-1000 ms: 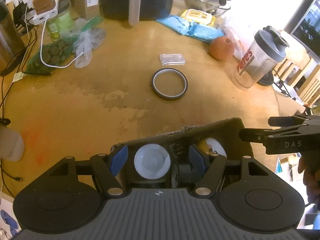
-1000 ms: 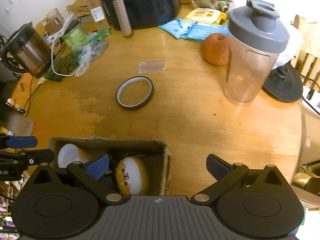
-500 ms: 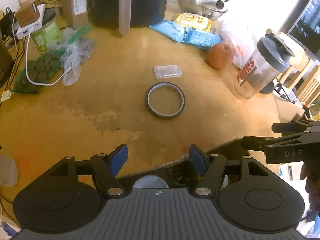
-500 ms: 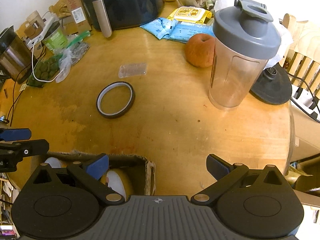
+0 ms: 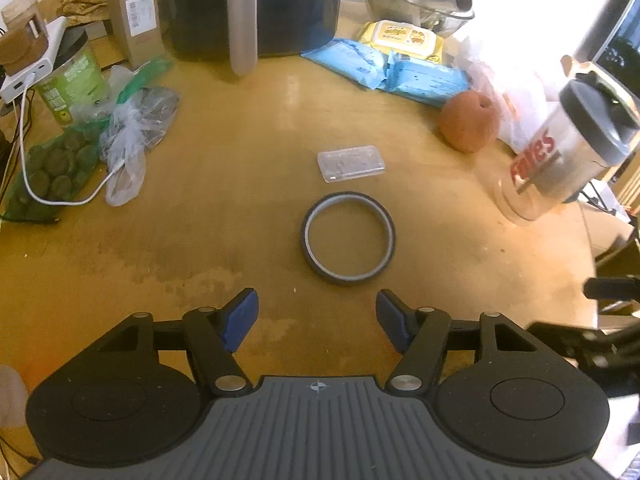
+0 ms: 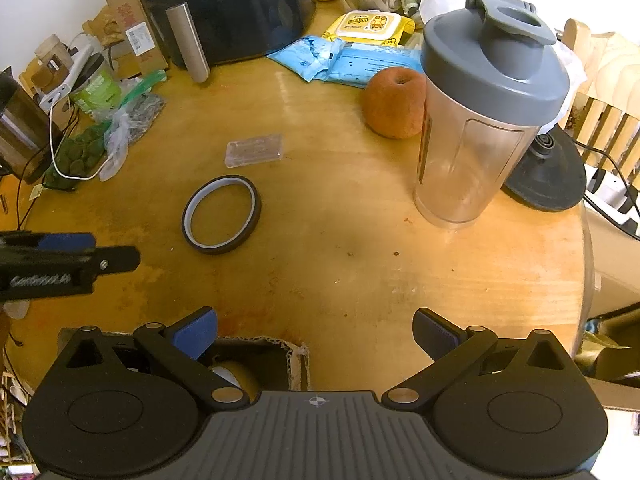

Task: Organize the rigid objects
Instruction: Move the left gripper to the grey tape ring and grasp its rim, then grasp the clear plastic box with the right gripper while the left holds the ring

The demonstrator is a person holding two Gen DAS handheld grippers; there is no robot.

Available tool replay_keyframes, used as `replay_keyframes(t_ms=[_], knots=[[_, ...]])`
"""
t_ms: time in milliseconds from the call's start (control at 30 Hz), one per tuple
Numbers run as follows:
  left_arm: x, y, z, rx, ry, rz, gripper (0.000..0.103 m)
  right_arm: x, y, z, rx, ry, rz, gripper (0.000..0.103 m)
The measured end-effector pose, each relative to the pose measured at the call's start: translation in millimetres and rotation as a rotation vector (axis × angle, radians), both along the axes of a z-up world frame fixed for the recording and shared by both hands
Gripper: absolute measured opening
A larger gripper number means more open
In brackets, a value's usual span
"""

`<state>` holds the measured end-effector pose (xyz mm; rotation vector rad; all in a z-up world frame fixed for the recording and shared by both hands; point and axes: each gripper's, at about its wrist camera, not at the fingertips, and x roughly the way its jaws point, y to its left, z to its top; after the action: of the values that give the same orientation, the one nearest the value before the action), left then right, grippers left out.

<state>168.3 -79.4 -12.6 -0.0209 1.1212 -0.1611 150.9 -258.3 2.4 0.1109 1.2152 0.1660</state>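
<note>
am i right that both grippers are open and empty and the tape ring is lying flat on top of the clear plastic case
Not quite. The tape ring lies flat on the table itself, apart from the clear plastic case, with bare wood between them; the left wrist view shows it. The left gripper and right gripper are indeed open and empty.

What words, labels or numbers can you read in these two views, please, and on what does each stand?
Red lettering on the shaker bottle: tilted and partly cut off, not surely readable.
Printed label on the cardboard box: too small.
Yellow wipes pack: print blurred.
Green can: blurred.
Lettering on the left gripper: smeared, unreadable.
</note>
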Motion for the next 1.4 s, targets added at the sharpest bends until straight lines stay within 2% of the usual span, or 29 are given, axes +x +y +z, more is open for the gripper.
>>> replay_keyframes(t_ms=[167, 233, 367, 467, 633, 767, 900, 1200, 1400], knots=[[20.4, -4.8, -14.2, 0.016, 0.022, 0.019, 0.057, -0.9, 0.1, 0.5, -0.01, 0.001, -0.008, 0.103], [28.3, -6.7, -21.0, 0.02, 0.037, 0.027, 0.05, -2.8, -0.7, 0.9, -0.014, 0.003, -0.018, 0.103], [44.2, -11.2, -36.0, 0.001, 0.07, 0.036, 0.048, -4.6, -4.3, 1.2, -0.023, 0.006, -0.033, 0.103], [52.9, -16.7, -46.9, 0.015, 0.086, 0.035, 0.046, -7.2, -8.0, 1.3, -0.027, 0.01, -0.048, 0.103], [61.8, -21.6, -62.4, 0.034, 0.121, 0.038, 0.029, -10.6, -11.9, 1.3, -0.034, 0.012, -0.063, 0.103], [61.0, -25.7, -63.2, 0.076, 0.101, 0.023, 0.018, -10.0, -13.0, 1.3, -0.035, 0.013, -0.067, 0.103], [57.5, -19.3, -63.8, 0.071, 0.093, 0.016, 0.007, -7.8, -11.4, 0.5, -0.032, 0.013, -0.067, 0.103], [54.7, -6.7, -61.8, 0.056, 0.095, 0.015, 0.006, -1.5, -5.1, 0.2, -0.027, 0.007, -0.042, 0.103], [44.7, 4.7, -47.7, 0.033, 0.067, 0.036, 0.006, 7.0, 0.2, -3.5, -0.023, -0.004, -0.015, 0.103]])
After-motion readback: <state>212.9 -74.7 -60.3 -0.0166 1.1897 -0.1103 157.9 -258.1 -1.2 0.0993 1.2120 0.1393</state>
